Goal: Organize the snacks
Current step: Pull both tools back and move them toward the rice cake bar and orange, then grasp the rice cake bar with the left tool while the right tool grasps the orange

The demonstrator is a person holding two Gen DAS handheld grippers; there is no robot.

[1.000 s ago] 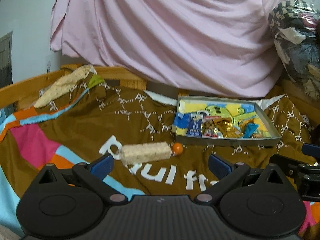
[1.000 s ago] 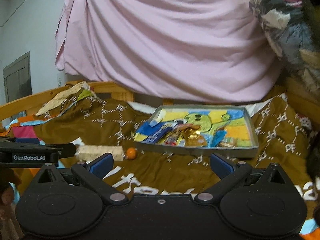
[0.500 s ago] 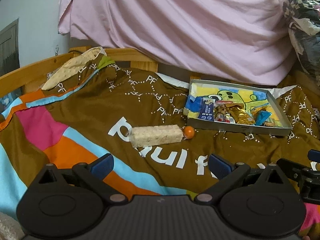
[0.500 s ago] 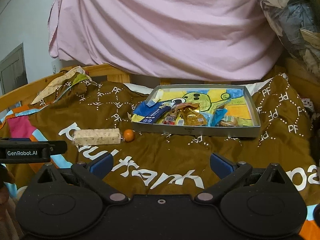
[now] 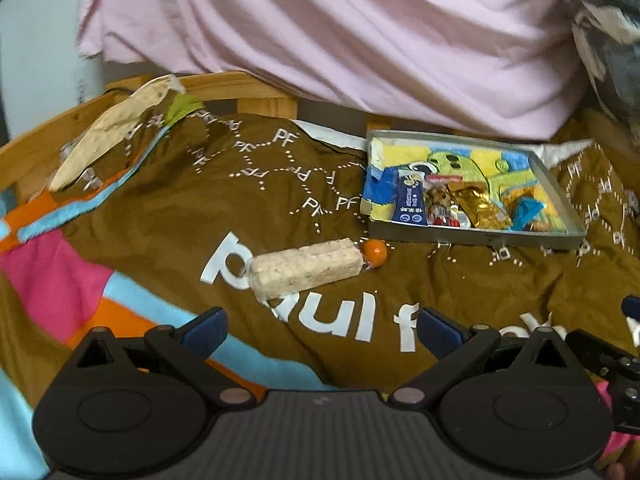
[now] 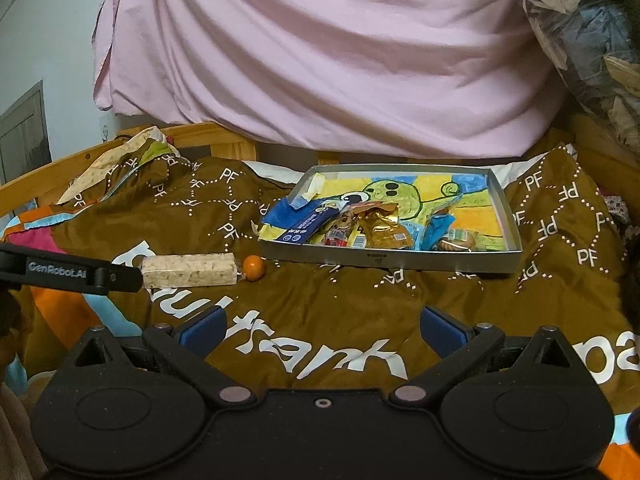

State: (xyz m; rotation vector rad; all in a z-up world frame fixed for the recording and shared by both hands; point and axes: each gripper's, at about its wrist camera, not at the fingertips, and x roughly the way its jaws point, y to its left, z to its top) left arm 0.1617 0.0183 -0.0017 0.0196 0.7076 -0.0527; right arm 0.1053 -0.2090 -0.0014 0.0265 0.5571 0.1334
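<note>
Both views drew closer to the snacks since earlier. We see left hand-held gripper [image 5: 320,330] and right hand-held gripper [image 6: 320,326] spread apart, empty. Cereal bar [image 5: 306,267] touches orange ball [image 5: 376,251] on bedspread [image 5: 260,184], beside snack tray [image 6: 400,258].

My left gripper [image 5: 322,330] has jaws spread wide, nothing between them; blue pads [image 5: 206,328] face inward, both level; right gripper [image 6: 322,326] the same, jaws wide apart and empty, pointing forward and a bit down; in the right wrist view my left gripper's finger pokes in from the left edge; in the left wrist view part of the right gripper shows at the right edge.
</note>
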